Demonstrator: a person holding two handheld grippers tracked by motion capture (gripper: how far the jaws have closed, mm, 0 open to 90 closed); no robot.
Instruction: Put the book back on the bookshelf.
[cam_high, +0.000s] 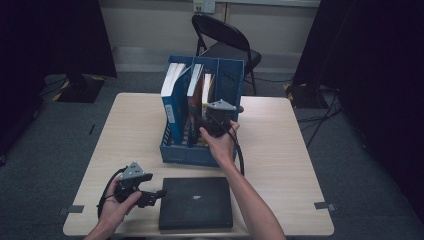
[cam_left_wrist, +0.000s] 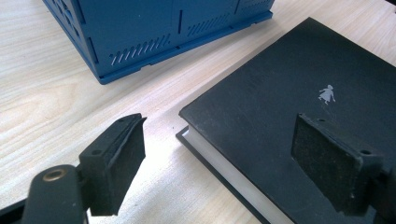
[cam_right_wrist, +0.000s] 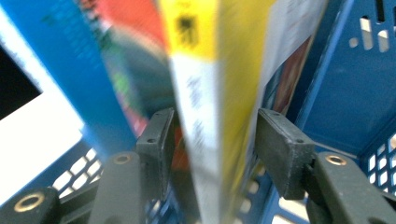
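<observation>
Right gripper view: right gripper (cam_right_wrist: 210, 154) jaws spread astride yellow-spined book (cam_right_wrist: 210, 93), seemingly freeing it upright in blue file rack (cam_high: 200, 150); left gripper (cam_left_wrist: 219, 163) gapes over black book (cam_left_wrist: 299, 102).

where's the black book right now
In the high view the black book lies flat at the table's near edge, between the left gripper and the blue organizer.

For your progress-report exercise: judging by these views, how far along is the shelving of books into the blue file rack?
Done: several books stand in the blue rack. In hand: the right gripper straddles the yellow-spined book in the rack, pads not pressing it. Left: the black book lies flat on the table, the open left gripper beside its corner.
</observation>
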